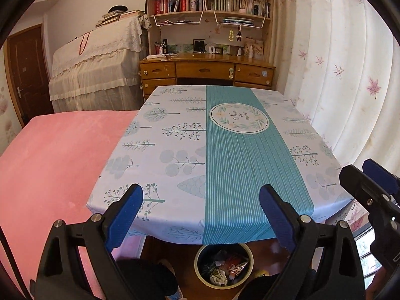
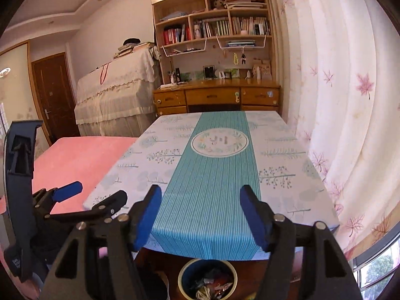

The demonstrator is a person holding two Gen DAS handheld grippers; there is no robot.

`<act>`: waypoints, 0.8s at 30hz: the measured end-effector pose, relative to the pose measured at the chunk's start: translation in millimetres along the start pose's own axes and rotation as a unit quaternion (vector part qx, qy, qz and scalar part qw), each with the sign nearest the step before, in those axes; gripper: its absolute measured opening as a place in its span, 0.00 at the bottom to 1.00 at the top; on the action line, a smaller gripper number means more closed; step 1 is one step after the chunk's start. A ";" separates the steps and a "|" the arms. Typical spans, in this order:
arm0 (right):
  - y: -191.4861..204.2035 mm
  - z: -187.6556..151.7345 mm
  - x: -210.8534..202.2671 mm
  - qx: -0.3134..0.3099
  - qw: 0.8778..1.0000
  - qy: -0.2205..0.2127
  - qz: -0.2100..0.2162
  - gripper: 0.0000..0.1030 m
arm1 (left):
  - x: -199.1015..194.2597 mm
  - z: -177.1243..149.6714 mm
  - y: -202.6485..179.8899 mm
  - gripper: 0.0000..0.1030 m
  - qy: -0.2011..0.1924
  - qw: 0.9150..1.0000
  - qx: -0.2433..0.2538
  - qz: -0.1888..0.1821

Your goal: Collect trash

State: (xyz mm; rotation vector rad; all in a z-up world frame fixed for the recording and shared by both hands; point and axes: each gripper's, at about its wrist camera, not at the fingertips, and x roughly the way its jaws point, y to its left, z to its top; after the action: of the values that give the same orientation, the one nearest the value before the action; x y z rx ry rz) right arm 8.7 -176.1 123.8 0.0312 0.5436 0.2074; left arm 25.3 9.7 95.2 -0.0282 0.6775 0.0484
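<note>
Trash sits collected in the round bin on the floor, below the near edge of the table — directly beneath both tongs. Left gripper and right gripper both hang spread and empty; the tablecloth shows no litter, so neither arm has a nearer target.

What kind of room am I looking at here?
Most likely a bedroom or study in a home. A wooden desk stands under a bookshelf packed with books, a pink bed lies beside the cloth-covered table, and flowered curtains hang at the window.
</note>
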 end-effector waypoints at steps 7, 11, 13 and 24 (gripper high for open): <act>-4.2 -4.4 8.0 0.011 1.000 0.018 0.001 0.64 | -1.2 -4.6 -4.1 0.91 0.013 1.000 0.002 -0.006; -3.6 -7.1 8.7 0.013 1.000 0.021 0.003 0.64 | -1.2 -7.2 -5.3 0.91 0.015 1.000 0.002 -0.008; -3.7 -8.2 9.6 0.014 1.000 0.023 0.002 0.64 | -1.2 -8.6 -6.3 0.91 0.017 1.000 0.003 -0.007; -4.3 -12.1 8.6 0.017 1.000 0.024 0.003 0.64 | 1.3 -9.9 -3.9 0.91 0.022 1.000 -0.002 -0.007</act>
State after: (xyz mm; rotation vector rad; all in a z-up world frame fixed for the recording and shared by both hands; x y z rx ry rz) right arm 10.4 -178.8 108.7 0.0618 0.5960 0.2050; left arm 20.3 5.4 86.8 -0.0381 0.7215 0.0351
